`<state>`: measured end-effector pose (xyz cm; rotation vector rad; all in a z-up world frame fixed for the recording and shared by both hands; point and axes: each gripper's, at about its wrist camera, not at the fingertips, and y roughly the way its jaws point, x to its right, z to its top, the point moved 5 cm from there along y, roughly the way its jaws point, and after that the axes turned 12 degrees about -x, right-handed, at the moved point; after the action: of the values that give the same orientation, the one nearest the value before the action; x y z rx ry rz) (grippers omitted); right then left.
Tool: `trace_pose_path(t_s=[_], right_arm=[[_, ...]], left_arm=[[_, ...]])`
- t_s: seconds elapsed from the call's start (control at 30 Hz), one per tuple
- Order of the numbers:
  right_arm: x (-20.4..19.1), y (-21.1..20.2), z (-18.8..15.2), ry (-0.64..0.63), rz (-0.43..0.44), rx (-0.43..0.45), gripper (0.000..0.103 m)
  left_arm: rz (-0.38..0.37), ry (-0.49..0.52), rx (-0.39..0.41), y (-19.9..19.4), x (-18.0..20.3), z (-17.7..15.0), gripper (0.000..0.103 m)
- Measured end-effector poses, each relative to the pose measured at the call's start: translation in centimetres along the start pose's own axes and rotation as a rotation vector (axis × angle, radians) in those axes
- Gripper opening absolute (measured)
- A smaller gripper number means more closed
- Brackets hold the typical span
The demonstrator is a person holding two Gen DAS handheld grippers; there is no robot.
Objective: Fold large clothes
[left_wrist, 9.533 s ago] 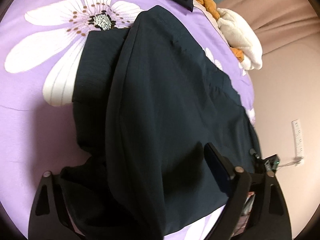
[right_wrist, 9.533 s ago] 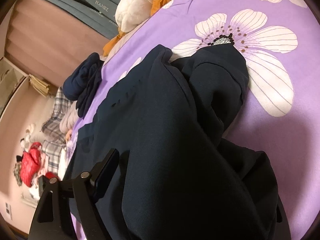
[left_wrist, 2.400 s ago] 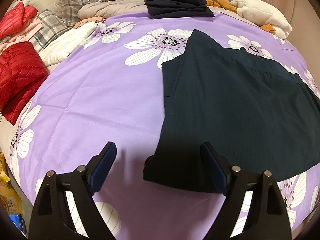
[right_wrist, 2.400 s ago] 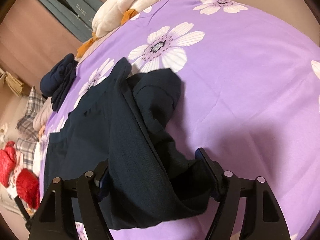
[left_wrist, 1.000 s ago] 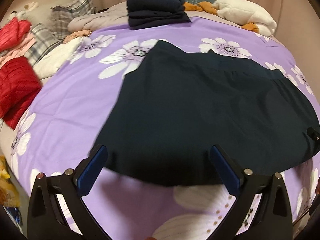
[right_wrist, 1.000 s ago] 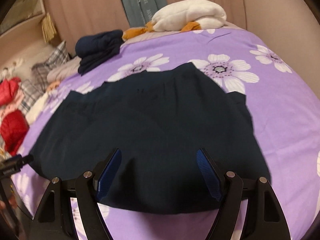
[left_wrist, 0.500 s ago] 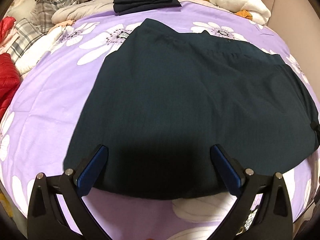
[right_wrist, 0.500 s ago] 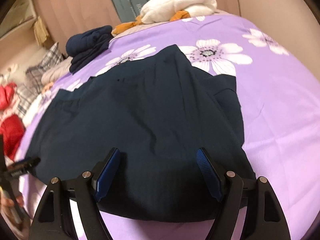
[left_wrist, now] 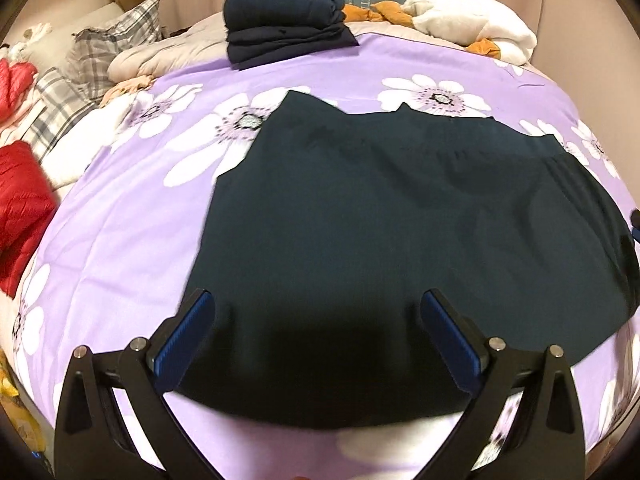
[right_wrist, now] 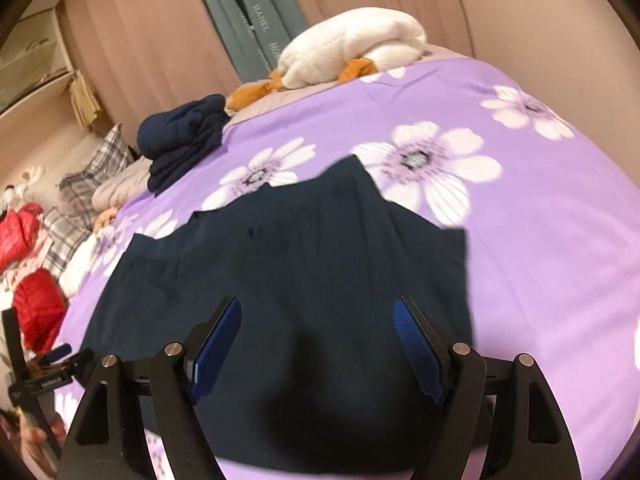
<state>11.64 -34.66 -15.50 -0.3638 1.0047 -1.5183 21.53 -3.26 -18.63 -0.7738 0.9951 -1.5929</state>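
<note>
A large dark navy garment (left_wrist: 400, 232) lies spread flat on the purple flowered bed cover (left_wrist: 120, 216). It also shows in the right wrist view (right_wrist: 304, 280). My left gripper (left_wrist: 316, 332) is open and empty, held above the garment's near hem. My right gripper (right_wrist: 316, 340) is open and empty, above the near right part of the garment. The left gripper shows at the left edge of the right wrist view (right_wrist: 48, 364).
A stack of folded navy clothes (left_wrist: 280, 24) sits at the far side of the bed. A white and orange plush toy (left_wrist: 472, 28) lies far right. Red jackets (left_wrist: 20, 208) and plaid clothes (left_wrist: 116, 52) pile at the left. Curtains hang behind.
The garment was bunched and held earlier; it now lies spread flat. In the last second both grippers stayed open and drew back slightly over its near edge.
</note>
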Motion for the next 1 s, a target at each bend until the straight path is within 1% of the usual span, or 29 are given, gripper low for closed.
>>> trace_pose_path(t_s=[0.07,0.17,0.23,0.33,0.4,0.5,0.6,0.67,0.73,0.8,0.9,1.0], right_arm=[[-0.1,1.2,0.8,-0.010,-0.001,-0.011,0.078],[0.8,3.2,1.7,0.006,-0.071,-0.037,0.078],[2.1,4.4,1.9,0.033,-0.111,-0.067,0.078],[3.6,5.5,1.7,0.055,-0.147,-0.102,0.078],[4.2,5.9,1.6,0.069,-0.156,-0.116,0.078],[4.8,6.7,1.6,0.098,-0.143,-0.148,0.078],[4.3,6.6,1.7,0.090,-0.170,-0.161,0.078],[3.5,5.5,1.5,0.072,-0.198,-0.148,0.078],[1.7,3.5,0.7,0.004,-0.176,-0.091,0.078],[0.1,1.9,-0.3,-0.067,-0.170,-0.055,0.078],[-1.4,0.2,-2.5,-0.149,-0.196,-0.026,0.078],[-2.2,-0.6,-4.4,-0.186,-0.218,-0.011,0.078]], left_arm=[[0.001,0.014,-0.009,0.8,0.8,0.4,0.103],[0.025,0.030,-0.033,2.0,1.4,0.5,0.103],[0.030,0.040,-0.046,2.8,1.6,0.6,0.103],[0.024,0.049,-0.048,3.4,1.4,0.7,0.103],[0.016,0.049,-0.048,3.6,1.3,0.8,0.103],[0.008,0.038,-0.051,3.7,1.2,0.8,0.103],[0.016,0.029,-0.043,3.1,1.3,0.4,0.103],[0.024,0.040,-0.023,2.3,1.4,0.0,0.103],[0.033,0.053,0.001,1.4,1.6,-0.5,0.103],[0.034,0.060,0.024,0.5,1.7,-1.0,0.103],[0.024,0.058,0.048,-0.5,1.8,-1.9,0.103],[0.025,0.048,0.056,-0.7,1.9,-2.6,0.103]])
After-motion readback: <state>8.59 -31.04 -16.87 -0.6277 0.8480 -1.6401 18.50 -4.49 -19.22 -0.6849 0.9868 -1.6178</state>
